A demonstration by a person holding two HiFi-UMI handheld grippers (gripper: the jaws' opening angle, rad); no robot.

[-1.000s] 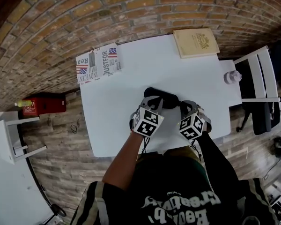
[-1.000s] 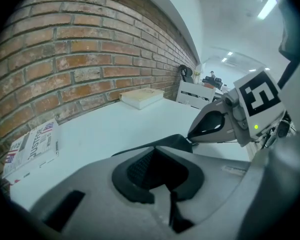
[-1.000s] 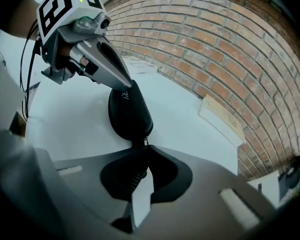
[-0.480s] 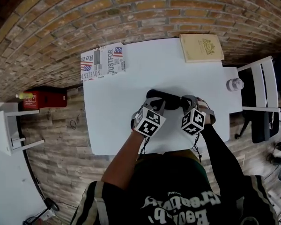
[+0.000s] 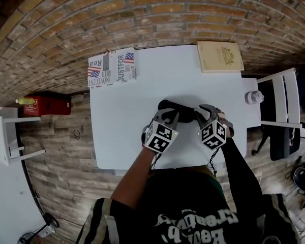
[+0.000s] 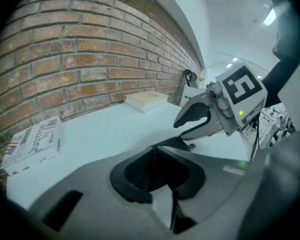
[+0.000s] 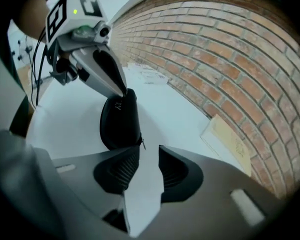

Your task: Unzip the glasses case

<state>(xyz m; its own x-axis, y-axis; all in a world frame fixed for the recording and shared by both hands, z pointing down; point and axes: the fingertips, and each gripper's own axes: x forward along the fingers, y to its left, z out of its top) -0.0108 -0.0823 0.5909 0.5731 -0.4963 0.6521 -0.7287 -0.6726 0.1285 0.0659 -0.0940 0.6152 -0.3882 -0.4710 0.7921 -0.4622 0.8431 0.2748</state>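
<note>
The glasses case (image 5: 177,111) lies at frame centre on the table (image 5: 122,131). The left gripper (image 5: 170,116) fingers, just loosening, narrowly pinch its end. The right gripper (image 5: 201,112) fingers have just opened, empty, near the zipper pull (image 7: 141,143).

Bright, even indoor light, ceiling lamps (image 6: 270,17) glaring far right, soft shadow on white table (image 5: 122,121), fisheye-bent edges, dark corners, blurred foreground.

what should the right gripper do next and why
Probably nudge the right gripper toward the zipper pull and close on it: its jaws have just been opening, only table between them, and the pull sits just ahead at the near end of the glasses case.
</note>
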